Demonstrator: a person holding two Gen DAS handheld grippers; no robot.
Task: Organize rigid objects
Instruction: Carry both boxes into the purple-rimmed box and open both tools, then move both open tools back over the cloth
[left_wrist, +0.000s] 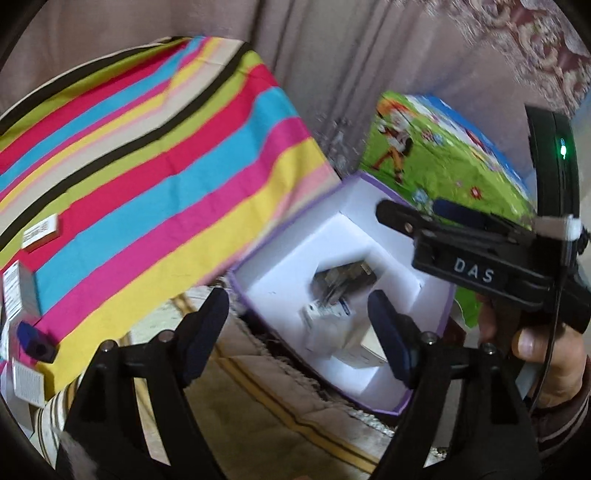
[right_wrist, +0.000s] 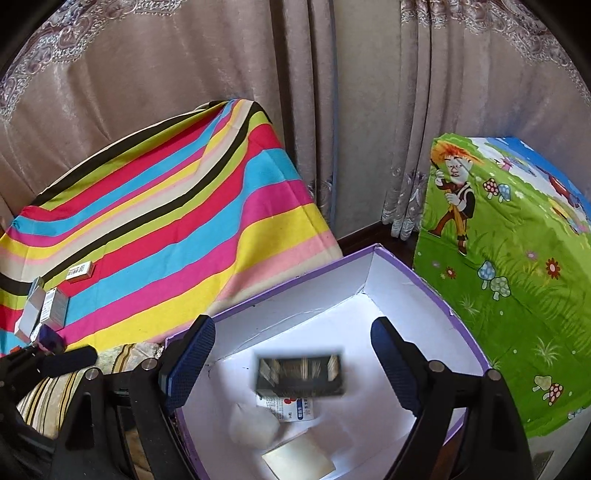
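In the right wrist view the right gripper (right_wrist: 293, 363) is being held directly above the purple-rimmed box (right_wrist: 417, 284), its fingers spread wide with nothing clamped between them. A dark rectangular object (right_wrist: 299, 374), blurred as though in motion, is being seen between and below the fingertips, its long axis running across the gap from finger to finger; whether it is resting or falling cannot be told. Beneath it a printed white packet (right_wrist: 291, 408) and a pale flat card (right_wrist: 299, 459) are lying on the box floor.

In the left wrist view the left gripper (left_wrist: 297, 325) is likewise being held apart and empty, over the carpet just beside the box's near-left corner.

Farther out, to the left of both grippers, the items not yet sorted are lying on the striped cloth (right_wrist: 166, 221): a small blue block (left_wrist: 35, 341) at the near edge, two grey upright cartons (right_wrist: 46, 308) behind it, and a flat white-labelled box (right_wrist: 79, 271) beyond those, its long axis running roughly along the stripes. The left gripper is judged the nearer of the two, so the next reach would be leftward and away from the box. The cartoon-printed cover (right_wrist: 517, 258) is standing at the far right.
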